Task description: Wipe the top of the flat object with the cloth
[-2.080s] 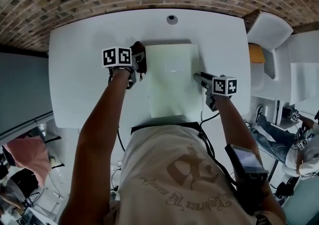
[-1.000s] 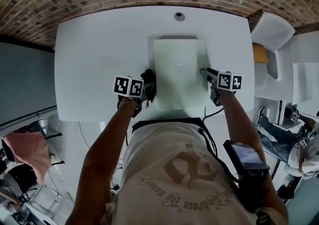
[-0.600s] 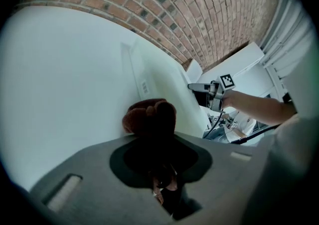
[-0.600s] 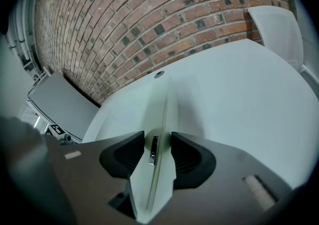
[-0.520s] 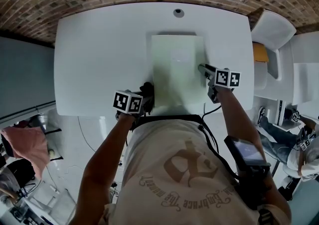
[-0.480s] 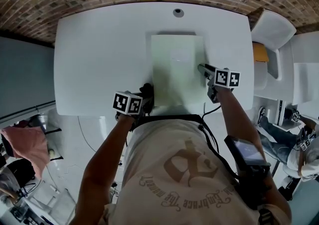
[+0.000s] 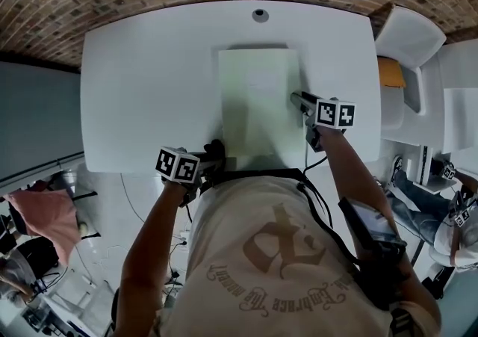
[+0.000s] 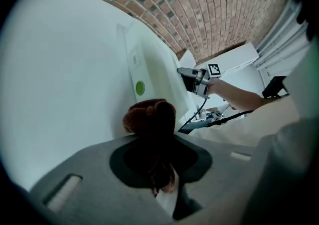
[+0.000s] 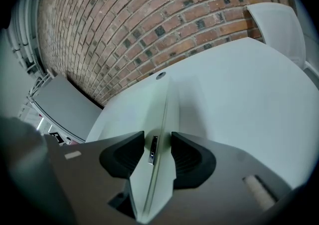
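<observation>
Reading from the left: the left claw [image 7: 208, 160] is clenched on a dark brown cloth [image 8: 151, 117], bunched into a wad ahead of the jaws. It sits at the near edge of the white bench [image 7: 142, 81], just beside the near left corner of the flat object [image 7: 258, 96] and off its top. Whether the wad touches the bench, cannot tell.

Centre: the flat object lies square on the bench, pale, with nothing on its top.

Right: the right claw [image 9: 157, 156] is clenched on the object's right edge, one pad on each side. This reads as a steadying hold.

Risks, as judged:
- The wad starts below the top face, so it could catch the corner and shove the object against the right hold.
- The cloth is bunched tight, so hard jaw tips may scrape the surface.
- So close to the bench lip, a loose fold could drag off the edge.
</observation>
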Demonstrator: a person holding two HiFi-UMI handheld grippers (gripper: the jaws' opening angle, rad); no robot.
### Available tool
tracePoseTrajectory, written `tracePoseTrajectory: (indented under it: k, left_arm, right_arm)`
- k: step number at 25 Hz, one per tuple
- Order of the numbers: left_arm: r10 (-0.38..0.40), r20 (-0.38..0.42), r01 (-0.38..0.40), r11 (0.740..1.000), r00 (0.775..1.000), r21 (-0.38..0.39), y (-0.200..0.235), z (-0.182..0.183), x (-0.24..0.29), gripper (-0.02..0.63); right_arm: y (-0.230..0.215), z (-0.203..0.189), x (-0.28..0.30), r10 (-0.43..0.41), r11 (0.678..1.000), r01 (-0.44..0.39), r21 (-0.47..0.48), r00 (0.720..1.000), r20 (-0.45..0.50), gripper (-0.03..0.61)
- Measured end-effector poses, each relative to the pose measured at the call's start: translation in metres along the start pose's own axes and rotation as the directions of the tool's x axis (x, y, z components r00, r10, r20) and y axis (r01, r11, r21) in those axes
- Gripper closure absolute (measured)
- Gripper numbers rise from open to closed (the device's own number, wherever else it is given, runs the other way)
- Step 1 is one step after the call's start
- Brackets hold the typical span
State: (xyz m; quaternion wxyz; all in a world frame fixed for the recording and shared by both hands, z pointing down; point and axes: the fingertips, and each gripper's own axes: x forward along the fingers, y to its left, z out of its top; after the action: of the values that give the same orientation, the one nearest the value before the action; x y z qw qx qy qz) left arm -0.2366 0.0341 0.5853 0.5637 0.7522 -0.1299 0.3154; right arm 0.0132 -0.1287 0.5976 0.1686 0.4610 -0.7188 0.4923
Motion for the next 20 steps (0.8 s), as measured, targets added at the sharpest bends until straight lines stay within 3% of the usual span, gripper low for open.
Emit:
tracePoseTrajectory:
  k: [5, 11, 15, 20]
  left_arm:
    - [-0.043, 0.091, 0.044, 0.999, 0.995, -0.006, -0.007, 0.012, -0.023, 0.538]
    - [-0.021, 0.231, 0.011, 0.999, 0.973, 0.045, -0.016, 0.073, -0.060, 0.538]
    - [0.018, 0.251, -0.047, 0.992, 0.968, 0.113, -0.024, 0.121, -0.063, 0.537]
    - [0.048, 0.196, -0.087, 0.977, 0.979, 0.194, -0.039, 0.173, -0.033, 0.537]
  right_arm:
    - [0.000, 0.000, 0.002, 0.016, 1.000, -0.016, -0.004, 1.000, -0.001, 0.397]
    - [0.000, -0.002, 0.001, 0.034, 0.999, -0.034, -0.001, 0.999, -0.005, 0.397]
    - [0.001, -0.002, 0.002, 0.057, 0.998, -0.057, 0.007, 0.998, 0.008, 0.396]
    - [0.002, -0.002, 0.001, 0.066, 0.998, -0.067, 0.016, 0.998, 0.022, 0.396]
